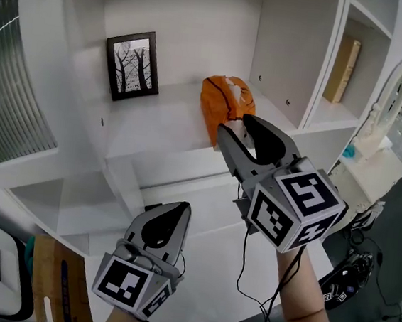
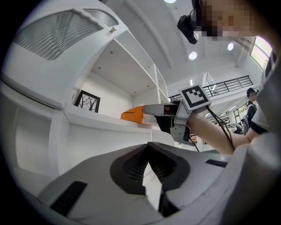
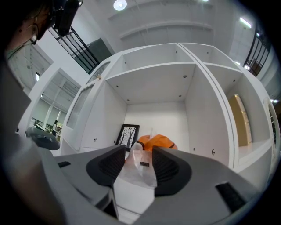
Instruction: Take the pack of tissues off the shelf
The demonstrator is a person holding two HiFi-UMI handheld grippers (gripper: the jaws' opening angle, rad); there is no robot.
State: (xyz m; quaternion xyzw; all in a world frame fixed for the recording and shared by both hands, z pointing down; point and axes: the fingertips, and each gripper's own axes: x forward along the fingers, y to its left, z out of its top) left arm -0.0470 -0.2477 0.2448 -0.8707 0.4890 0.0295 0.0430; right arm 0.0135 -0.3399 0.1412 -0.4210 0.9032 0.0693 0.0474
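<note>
An orange pack of tissues (image 1: 221, 102) stands on the white shelf (image 1: 165, 128), in the middle compartment. My right gripper (image 1: 235, 124) is open, and its tips reach the near side of the pack. In the right gripper view the pack (image 3: 159, 142) shows just beyond the right gripper (image 3: 137, 151). A clear plastic flap (image 3: 136, 169) hangs in the gap between the pads, and I cannot tell whether they touch it. My left gripper (image 1: 178, 208) is shut and empty, lower down in front of the shelf edge. In the left gripper view the left gripper (image 2: 149, 160) points up at the pack (image 2: 133, 115).
A framed picture of bare trees (image 1: 132, 65) leans on the back wall left of the pack. A tan book (image 1: 343, 68) stands in the compartment to the right, past a white divider (image 1: 326, 59). A louvred door (image 1: 11, 94) is at the left.
</note>
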